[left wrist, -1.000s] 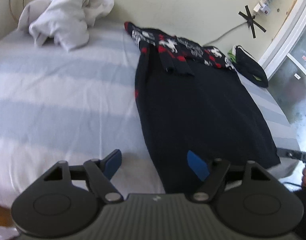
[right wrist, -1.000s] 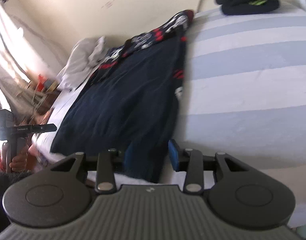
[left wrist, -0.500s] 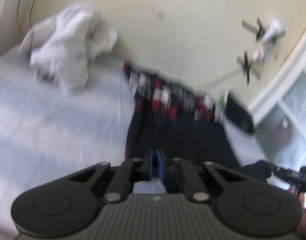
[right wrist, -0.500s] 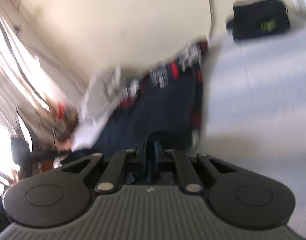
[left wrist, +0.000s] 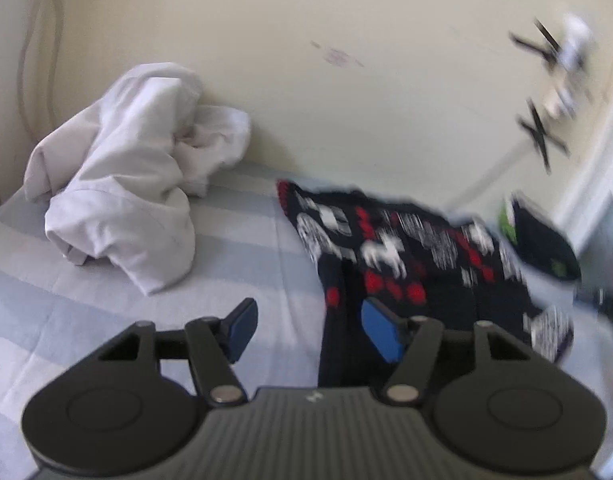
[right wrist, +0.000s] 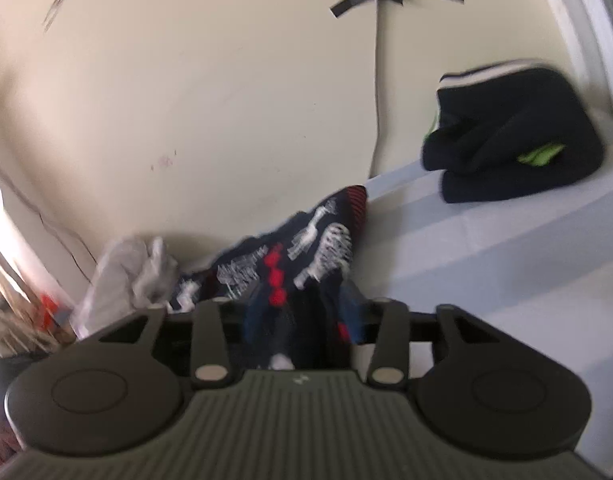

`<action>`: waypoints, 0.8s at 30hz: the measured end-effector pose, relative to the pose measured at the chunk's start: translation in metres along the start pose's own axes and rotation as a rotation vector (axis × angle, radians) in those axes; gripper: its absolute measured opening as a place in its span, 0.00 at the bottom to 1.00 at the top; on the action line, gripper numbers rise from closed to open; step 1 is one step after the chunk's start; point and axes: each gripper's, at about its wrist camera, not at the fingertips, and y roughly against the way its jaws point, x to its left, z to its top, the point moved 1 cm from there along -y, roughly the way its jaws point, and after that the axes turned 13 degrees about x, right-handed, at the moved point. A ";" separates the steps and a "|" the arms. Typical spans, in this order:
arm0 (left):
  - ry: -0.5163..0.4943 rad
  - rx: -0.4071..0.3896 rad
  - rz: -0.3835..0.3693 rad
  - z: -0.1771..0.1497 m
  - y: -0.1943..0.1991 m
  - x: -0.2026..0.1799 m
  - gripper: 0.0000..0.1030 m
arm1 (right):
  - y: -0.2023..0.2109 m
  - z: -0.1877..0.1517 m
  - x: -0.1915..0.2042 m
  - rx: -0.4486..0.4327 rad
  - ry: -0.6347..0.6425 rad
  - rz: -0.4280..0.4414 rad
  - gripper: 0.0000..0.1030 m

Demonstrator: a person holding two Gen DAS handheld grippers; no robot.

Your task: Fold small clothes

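Observation:
A dark navy garment with a red and white pattern (left wrist: 406,248) lies doubled over near the wall on the striped bed. My left gripper (left wrist: 310,330) hovers at its left edge. Its jaws are opening, the right pad (left wrist: 380,330) is over the cloth and the left pad (left wrist: 242,332) is over bare sheet, and nothing is pinched. In the right wrist view the same garment (right wrist: 326,240) bunches up between the fingers of my right gripper (right wrist: 302,320). Those jaws are opening too, and the cloth sits loose in the gap.
A crumpled white garment (left wrist: 122,196) is heaped at the back left of the blue and white striped sheet (left wrist: 106,312). A folded black piece with green marks (right wrist: 514,148) sits at the back right. The cream wall (right wrist: 226,100), with a cable and black tape, stands right behind.
Half a second ago both grippers were shut on the garment's near hem. They have carried it toward the wall, folding the garment over itself, and both pairs of jaws now stand apart.

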 end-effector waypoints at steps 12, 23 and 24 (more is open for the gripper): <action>-0.393 0.145 -0.067 -0.021 -0.035 -0.068 0.63 | -0.062 0.011 0.032 0.117 0.203 -0.111 0.54; 0.007 -0.192 0.010 -0.014 0.008 -0.007 0.10 | -0.022 -0.003 0.038 -0.039 0.195 -0.150 0.06; 0.064 -0.158 0.079 -0.011 -0.006 0.002 0.09 | -0.012 -0.006 0.036 -0.076 0.170 -0.158 0.06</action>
